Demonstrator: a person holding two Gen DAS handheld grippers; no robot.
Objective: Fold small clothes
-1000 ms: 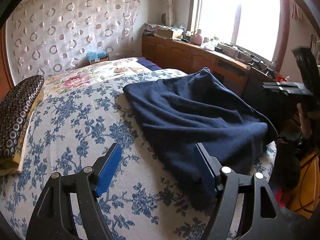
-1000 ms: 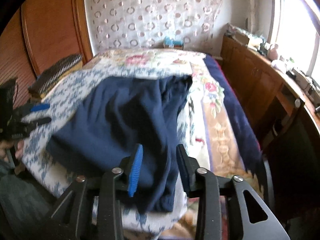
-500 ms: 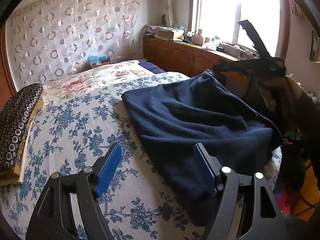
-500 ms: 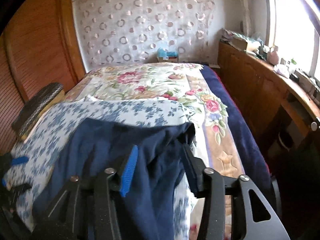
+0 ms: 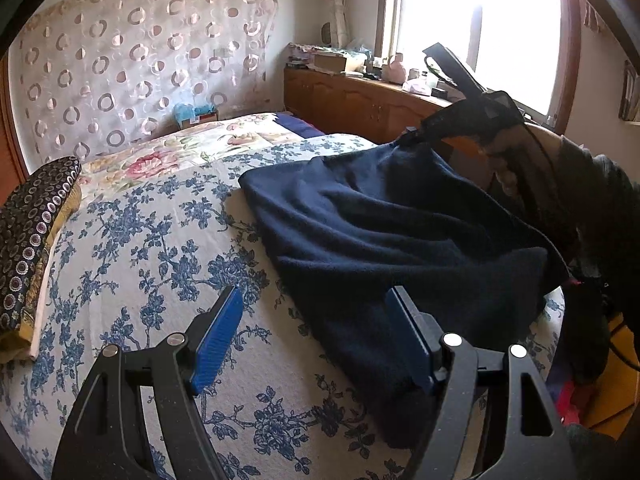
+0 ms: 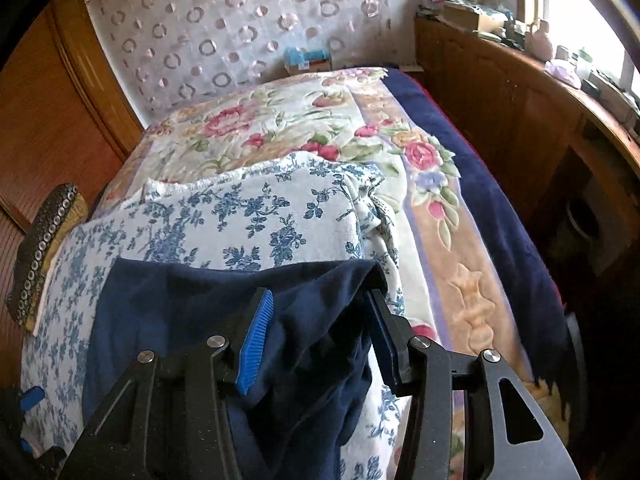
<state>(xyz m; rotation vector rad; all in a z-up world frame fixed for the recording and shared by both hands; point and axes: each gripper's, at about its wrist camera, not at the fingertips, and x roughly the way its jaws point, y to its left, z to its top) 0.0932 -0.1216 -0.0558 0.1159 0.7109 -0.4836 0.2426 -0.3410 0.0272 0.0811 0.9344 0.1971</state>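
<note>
Closing right gripper (image 6: 316, 336) jaws straddle far corner of navy garment (image 5: 380, 232); soft, limp, drapes; grip bunched edges. Left gripper (image 5: 316, 340) wide, empty, near hem.

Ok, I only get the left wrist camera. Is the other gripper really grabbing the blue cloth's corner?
Observer: The right wrist view shows the navy garment bunched between the jaws of the right gripper, which are closing on it.
Operator: What's hiding behind that corner?
Observer: The blue-flowered cover ends just past it, with a crumpled edge lying on the rose blanket.
Operator: Can that camera see my gripper?
Observer: Barely. Of the left gripper, only a blue pad peeks in at the bottom left edge.
</note>
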